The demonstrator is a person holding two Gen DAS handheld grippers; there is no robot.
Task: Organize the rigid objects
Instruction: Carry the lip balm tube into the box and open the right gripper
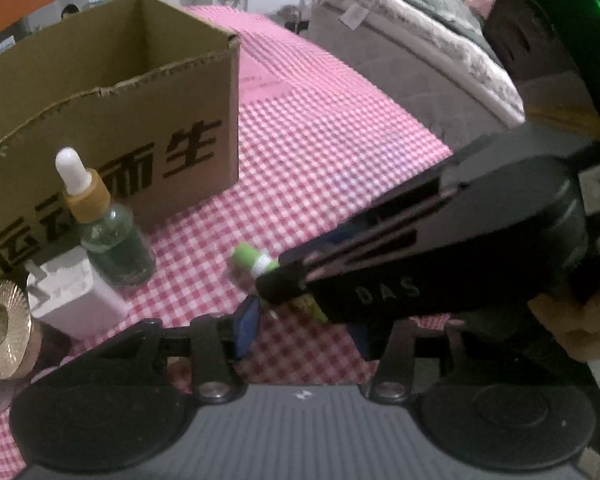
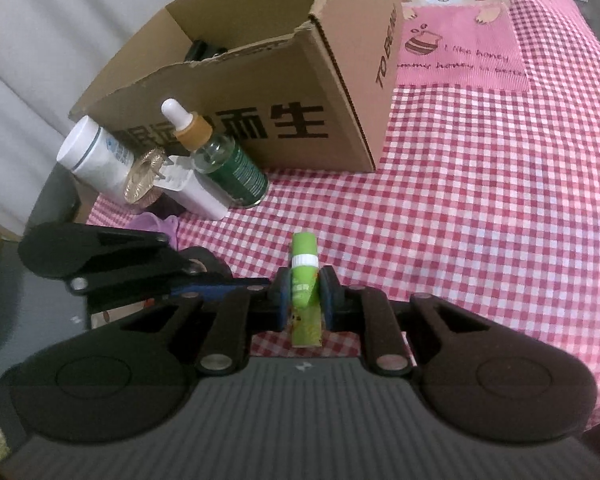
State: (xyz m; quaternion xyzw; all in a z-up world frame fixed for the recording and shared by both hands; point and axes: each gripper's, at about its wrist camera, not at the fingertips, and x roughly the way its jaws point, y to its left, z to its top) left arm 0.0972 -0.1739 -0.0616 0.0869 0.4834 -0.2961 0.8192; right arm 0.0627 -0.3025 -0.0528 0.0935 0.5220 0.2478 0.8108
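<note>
A green glue stick with a white ring is clamped between the blue pads of my right gripper, its cap pointing toward the cardboard box. In the left wrist view the right gripper reaches in from the right with the glue stick just above the checked cloth. My left gripper stands open right below it; the stick's lower end hangs near its gap, and the pads do not touch it. The right wrist view has the left gripper coming in from the left, close to my right gripper's left finger.
In front of the box stand a dropper bottle, a white charger, a gold-capped jar and a white bottle. A black item lies inside the box. Pink checked cloth covers the table; a grey sofa stands behind.
</note>
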